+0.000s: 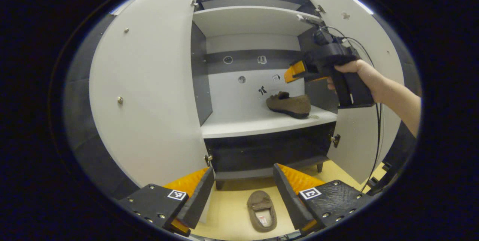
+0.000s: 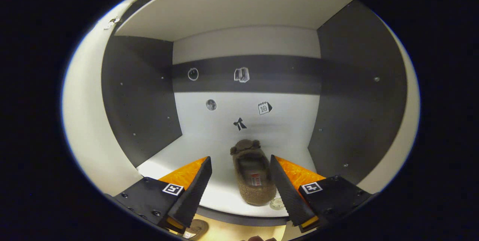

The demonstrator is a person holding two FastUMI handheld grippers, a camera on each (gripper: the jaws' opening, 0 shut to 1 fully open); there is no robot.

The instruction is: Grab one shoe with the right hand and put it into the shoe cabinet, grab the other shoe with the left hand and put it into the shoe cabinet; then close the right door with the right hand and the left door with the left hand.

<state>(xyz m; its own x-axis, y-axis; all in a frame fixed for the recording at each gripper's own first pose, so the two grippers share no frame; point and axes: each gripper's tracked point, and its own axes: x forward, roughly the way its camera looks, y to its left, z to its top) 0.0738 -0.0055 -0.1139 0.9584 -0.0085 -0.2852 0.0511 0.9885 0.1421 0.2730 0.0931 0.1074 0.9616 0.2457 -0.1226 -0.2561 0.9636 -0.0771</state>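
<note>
One brown slipper (image 1: 290, 105) (image 2: 252, 176) lies on the right part of the white cabinet shelf (image 1: 239, 127) (image 2: 224, 196). My right gripper (image 2: 239, 170) is open above the shelf's front, its fingers either side of that slipper and apart from it; the left gripper view shows the right gripper (image 1: 295, 72), held by a hand (image 1: 359, 74), just above the slipper. The other brown slipper (image 1: 262, 211) lies on the yellow floor before the cabinet. My left gripper (image 1: 243, 181) is open above it, not touching. Both doors, the left door (image 1: 149, 95) and the right door (image 1: 359, 136), stand open.
An upper shelf (image 1: 247, 18) spans the cabinet. Stickers dot the back wall (image 2: 243, 117). Dark side panels (image 2: 138, 102) close in the compartment. A black cable (image 1: 378, 136) hangs from the right gripper in front of the right door. The cabinet stands on short legs (image 1: 220, 185).
</note>
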